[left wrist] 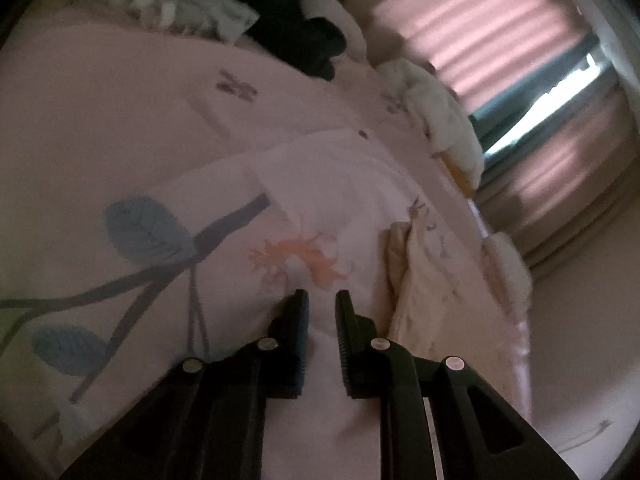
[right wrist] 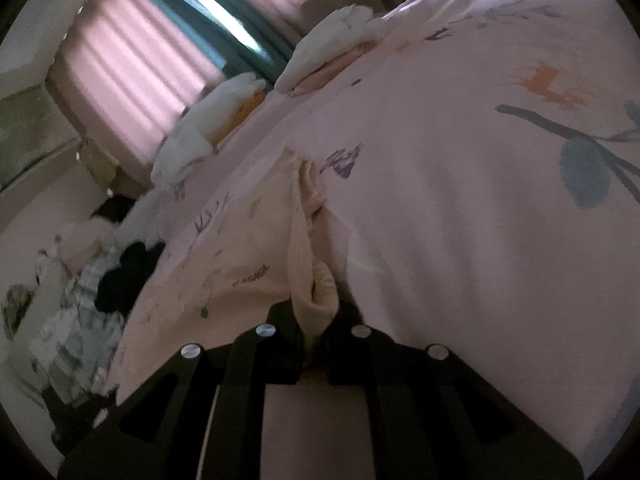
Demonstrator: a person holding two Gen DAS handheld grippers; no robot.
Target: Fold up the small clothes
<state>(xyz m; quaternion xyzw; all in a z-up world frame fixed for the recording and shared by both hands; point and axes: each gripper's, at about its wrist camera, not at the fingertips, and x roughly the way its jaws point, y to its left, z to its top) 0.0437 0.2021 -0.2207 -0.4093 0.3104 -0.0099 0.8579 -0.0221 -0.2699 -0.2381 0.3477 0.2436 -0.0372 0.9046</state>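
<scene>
Right fingers (right wrist: 316, 312) grip cream garment (right wrist: 304, 248); left fingers (left wrist: 322, 300) apart, seemingly empty; dark clothes (left wrist: 292, 20) beyond.

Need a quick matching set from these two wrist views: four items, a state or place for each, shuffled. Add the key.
1. left tongs
2. right tongs
3. black garment
4. white fluffy items

A. along the bed edge near the curtains
B. shut on cream fabric
C. slightly apart, nothing between
D. piled at the far end of the bed

Pairs: 1-C, 2-B, 3-D, 4-A
</scene>
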